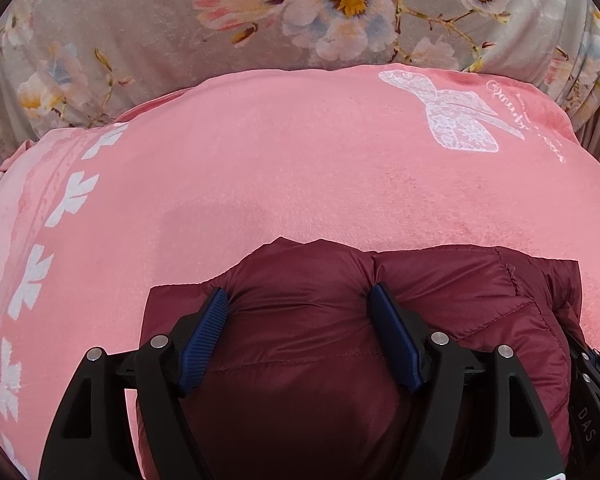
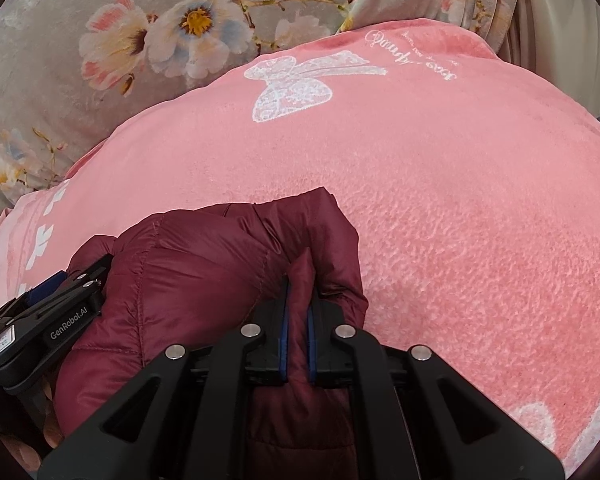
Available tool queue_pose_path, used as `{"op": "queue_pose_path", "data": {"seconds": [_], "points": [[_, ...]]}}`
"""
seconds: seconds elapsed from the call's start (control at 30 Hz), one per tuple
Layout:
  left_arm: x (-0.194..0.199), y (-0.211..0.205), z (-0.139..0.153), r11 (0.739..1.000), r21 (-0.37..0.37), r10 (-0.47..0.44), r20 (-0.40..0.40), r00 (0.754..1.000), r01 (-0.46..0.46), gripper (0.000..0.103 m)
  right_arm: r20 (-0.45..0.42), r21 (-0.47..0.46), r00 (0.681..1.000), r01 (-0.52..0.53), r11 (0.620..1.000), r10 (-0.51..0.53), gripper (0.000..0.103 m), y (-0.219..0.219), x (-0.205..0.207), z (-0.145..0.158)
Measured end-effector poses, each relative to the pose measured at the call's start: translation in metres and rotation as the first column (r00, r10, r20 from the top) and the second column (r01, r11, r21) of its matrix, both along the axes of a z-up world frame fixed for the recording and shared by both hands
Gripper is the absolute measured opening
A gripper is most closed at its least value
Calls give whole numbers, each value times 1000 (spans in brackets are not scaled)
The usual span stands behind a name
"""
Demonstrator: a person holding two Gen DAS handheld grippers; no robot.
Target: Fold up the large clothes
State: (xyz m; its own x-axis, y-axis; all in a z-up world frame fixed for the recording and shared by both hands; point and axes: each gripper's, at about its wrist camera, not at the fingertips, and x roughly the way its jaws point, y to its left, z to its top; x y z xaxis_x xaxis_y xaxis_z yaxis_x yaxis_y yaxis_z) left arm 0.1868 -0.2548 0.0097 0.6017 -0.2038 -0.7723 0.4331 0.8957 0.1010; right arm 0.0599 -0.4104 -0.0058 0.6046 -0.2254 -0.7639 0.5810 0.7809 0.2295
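Note:
A maroon quilted puffer jacket (image 1: 324, 332) lies bunched at the near edge of a pink blanket (image 1: 260, 168). My left gripper (image 1: 300, 300) has its blue pads spread wide with a thick puff of the jacket bulging between them. My right gripper (image 2: 298, 320) is shut on a narrow fold of the jacket (image 2: 220, 272), which bunches up to its left. The left gripper also shows in the right wrist view (image 2: 56, 320) at the left edge, half buried in the jacket. The right gripper's body shows at the right edge of the left wrist view.
The pink blanket (image 2: 460, 208) has a white lace bow print (image 2: 296, 84), script lettering and a white leaf border (image 1: 32, 272). Behind it is grey floral bedding (image 1: 140, 20). A pale surface (image 2: 568, 8) stands at far right.

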Motion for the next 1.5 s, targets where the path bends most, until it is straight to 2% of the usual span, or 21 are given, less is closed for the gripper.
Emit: {"op": "queue_pose_path", "data": {"seconds": [0.23,0.43,0.53,0.63,0.77,1.07,1.5], "points": [[0,-1,-1,1000,7,2,7,1000,-2,72,19,25,1000,4,1000,-4,4,-4,-1,-1],[0,3,11,1000,24,2,-2,1000,-2,73,59,96,998,5,995,-10,6,-13,-12,5],[-14,21,36,1000,8,-16,-2,1000,16,73,87,28,996,-1,1000,-2,13,0,-37,36],[-31,34,50,999,-4,-37,4,999,37,73,67,-2,997,-31,1000,31,13,12,-49,46],[-39,35,36,999,13,-29,-20,999,30,74,12,-18,999,-45,999,46,13,20,-50,32],[-39,37,17,1000,-9,-2,2,1000,2,83,48,-14,998,-34,999,35,14,22,-53,10],[-38,33,10,1000,-5,-1,24,1000,1,84,64,13,997,-33,999,32,15,20,-54,6]]}}
